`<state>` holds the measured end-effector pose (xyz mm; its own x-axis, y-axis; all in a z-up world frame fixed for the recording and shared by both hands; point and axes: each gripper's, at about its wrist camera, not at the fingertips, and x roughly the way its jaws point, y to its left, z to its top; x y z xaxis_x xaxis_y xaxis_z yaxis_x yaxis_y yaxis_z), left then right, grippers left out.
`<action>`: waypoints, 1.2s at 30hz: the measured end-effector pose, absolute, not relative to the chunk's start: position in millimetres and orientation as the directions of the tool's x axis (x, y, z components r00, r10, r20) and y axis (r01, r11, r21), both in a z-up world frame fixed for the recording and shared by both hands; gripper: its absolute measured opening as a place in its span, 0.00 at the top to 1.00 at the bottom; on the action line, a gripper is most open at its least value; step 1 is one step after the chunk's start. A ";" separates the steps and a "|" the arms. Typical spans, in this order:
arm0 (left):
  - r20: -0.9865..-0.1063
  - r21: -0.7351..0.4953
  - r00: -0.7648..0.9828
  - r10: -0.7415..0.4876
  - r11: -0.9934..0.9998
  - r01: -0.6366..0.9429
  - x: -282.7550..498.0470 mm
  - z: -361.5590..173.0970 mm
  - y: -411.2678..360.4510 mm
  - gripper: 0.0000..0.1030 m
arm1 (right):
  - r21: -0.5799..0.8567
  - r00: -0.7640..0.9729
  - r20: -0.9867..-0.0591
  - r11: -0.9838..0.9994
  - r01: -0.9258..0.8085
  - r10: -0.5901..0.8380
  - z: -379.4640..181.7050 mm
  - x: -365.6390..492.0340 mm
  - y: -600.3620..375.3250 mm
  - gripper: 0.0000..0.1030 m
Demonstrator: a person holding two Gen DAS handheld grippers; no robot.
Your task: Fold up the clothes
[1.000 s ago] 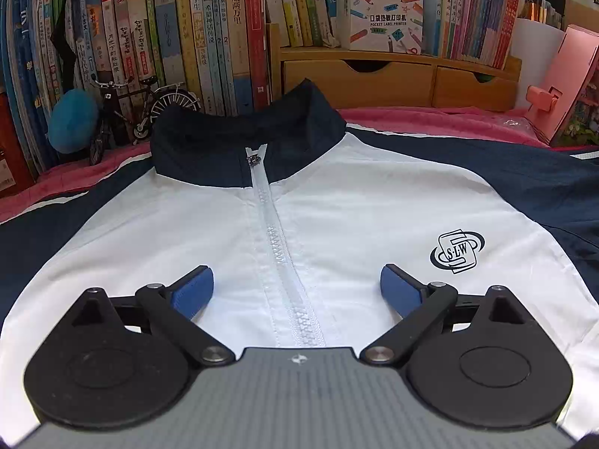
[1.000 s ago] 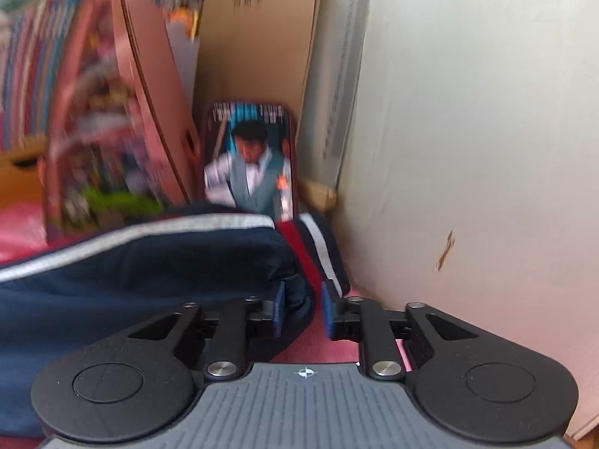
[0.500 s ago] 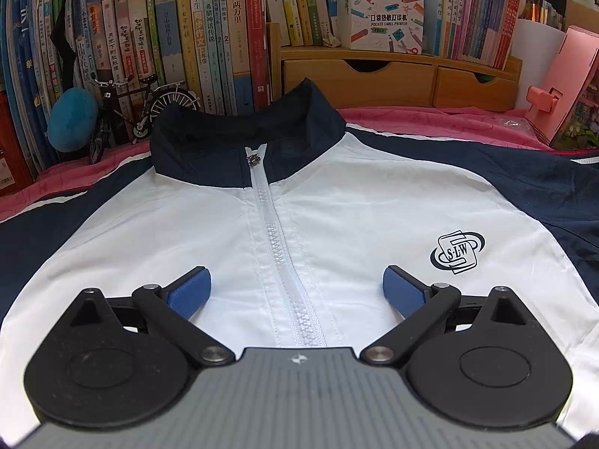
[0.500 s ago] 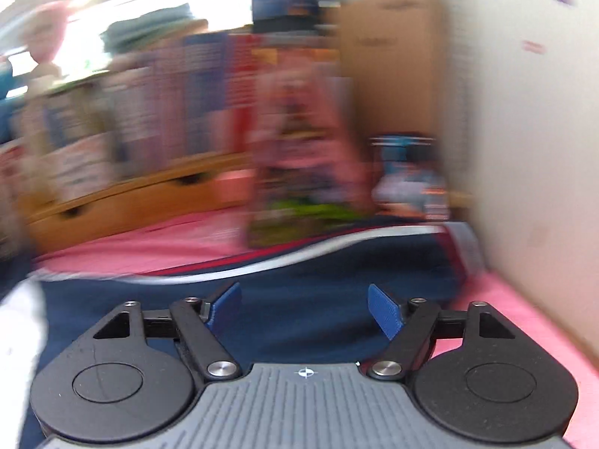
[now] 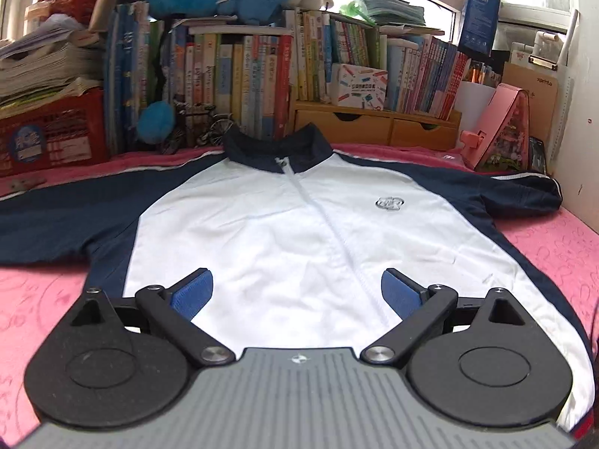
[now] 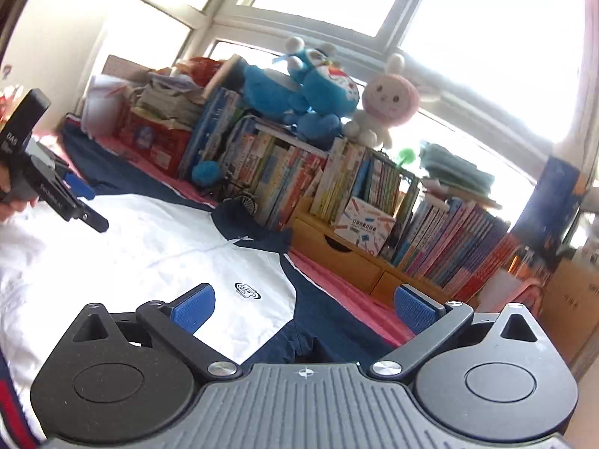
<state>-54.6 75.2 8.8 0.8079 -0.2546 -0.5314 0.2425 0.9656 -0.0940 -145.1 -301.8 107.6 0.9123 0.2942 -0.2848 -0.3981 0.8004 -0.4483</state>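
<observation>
The zip-up jacket (image 5: 299, 232) lies flat and face up on the pink bedcover (image 5: 554, 247), white front panel spread out, zip closed to the navy collar (image 5: 277, 146), both navy sleeves stretched out to the sides. No fold shows in it anywhere.

A second ago the right tool (image 6: 303, 307) had its blue pads (image 6: 192, 308) nearly closed about the cuff of the sleeve on its own side, low against the wall. Now it is lifted well clear and swung round toward the bookshelf (image 6: 299, 172) and window, its jaws spread wide with nothing between them. That sleeve (image 5: 516, 194) lies ahead and to the right of the left tool, its striped cuff by the wall.

The left tool (image 5: 295, 292) has drawn back and risen too: earlier it hung close over the chest with the logo (image 5: 387, 204) large in front of it; now the whole garment lies ahead of it, hem nearest. Its jaws gape wide as before and grip nothing. From the right tool it shows up and to the left, held in a hand (image 6: 9, 191) above the white fabric.

To my eye the sleeve tug was a straightening, and the pull-back of both tools reads as the jacket being laid ready; folding proper would come next, though which edge goes over I can't say.
</observation>
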 end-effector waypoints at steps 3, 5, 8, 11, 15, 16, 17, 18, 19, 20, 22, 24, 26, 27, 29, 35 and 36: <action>-0.559 -0.095 0.802 -0.212 0.977 0.192 -75.1 0.4 87.7 0.05 | -0.518 0.925 -0.308 0.776 -0.359 0.223 120.6 -187.4 -306.9 0.00; -0.566 -0.108 0.801 -0.193 0.981 0.160 -85.5 -2.7 89.9 0.05 | -0.534 0.930 -0.332 0.781 -0.324 0.159 125.7 -210.4 -309.1 0.00; -0.565 -0.126 0.807 -0.171 0.985 0.120 -102.3 -5.2 89.3 0.05 | -0.496 0.933 -0.349 0.827 -0.264 0.089 121.3 -230.4 -304.7 0.00; -0.528 -0.122 0.835 -0.154 0.987 0.106 -121.3 -5.2 80.2 0.05 | -0.333 0.930 -0.351 0.914 -0.233 0.109 96.2 -233.9 -289.4 0.00; -0.488 -0.116 0.864 -0.123 0.990 0.075 -142.2 -7.0 70.2 0.05 | -0.055 0.920 -0.330 0.969 -0.242 0.211 47.2 -228.5 -240.3 0.00; -0.489 -0.118 0.865 -0.110 0.991 0.060 -144.7 -8.0 70.3 0.05 | -0.038 0.918 -0.327 0.968 -0.249 0.223 39.7 -224.1 -229.3 0.00; -0.489 -0.111 0.867 -0.095 0.993 0.046 -146.9 -9.5 70.3 0.05 | -0.025 0.917 -0.323 0.967 -0.255 0.234 32.6 -219.7 -218.5 0.00; -0.488 -0.104 0.869 -0.079 0.994 0.031 -149.2 -11.0 70.4 0.05 | -0.012 0.916 -0.319 0.965 -0.261 0.244 25.5 -215.3 -207.8 0.00; -0.491 -0.087 0.869 -0.060 0.996 0.020 -150.0 -13.2 69.9 0.05 | 0.001 0.914 -0.315 0.964 -0.268 0.254 18.4 -210.8 -197.0 0.00; -0.494 -0.068 0.868 -0.042 0.998 0.009 -150.8 -15.5 69.4 0.05 | 0.014 0.913 -0.310 0.962 -0.274 0.265 11.3 -206.4 -186.2 0.00; -0.499 -0.031 0.867 -0.005 0.999 -0.012 -152.3 -19.9 68.3 0.05 | 0.040 0.910 -0.301 0.957 -0.286 0.285 -3.0 -197.5 -164.7 0.00; -0.500 -0.001 0.866 0.014 1.000 -0.017 -152.8 -25.4 67.7 0.04 | -0.012 0.911 -0.308 0.957 -0.291 0.273 -15.1 -193.8 -152.0 0.00; -0.498 0.033 0.867 0.031 0.999 -0.017 -153.6 -30.3 66.8 0.04 | -0.066 0.918 -0.307 0.956 -0.284 0.252 -25.5 -192.9 -144.4 0.00; -0.491 0.047 0.871 0.037 0.999 -0.015 -154.9 -32.5 66.5 0.03 | -0.092 0.923 -0.303 0.957 -0.275 0.236 -29.8 -193.9 -143.4 0.00; -0.484 0.043 0.874 0.031 0.999 -0.012 -155.6 -34.0 68.3 0.02 | -0.144 0.934 -0.292 0.956 -0.254 0.204 -38.3 -196.0 -141.4 0.00; -0.477 0.053 0.877 0.049 0.998 -0.026 -156.9 -35.4 80.8 0.00 | -0.228 0.969 -0.237 0.966 -0.124 0.068 -51.3 -192.3 -163.1 0.00; -0.474 0.063 0.877 0.071 0.997 -0.047 -158.6 -35.5 86.5 0.00 | -0.242 0.974 -0.224 0.966 -0.086 0.031 -52.7 -190.2 -169.5 0.00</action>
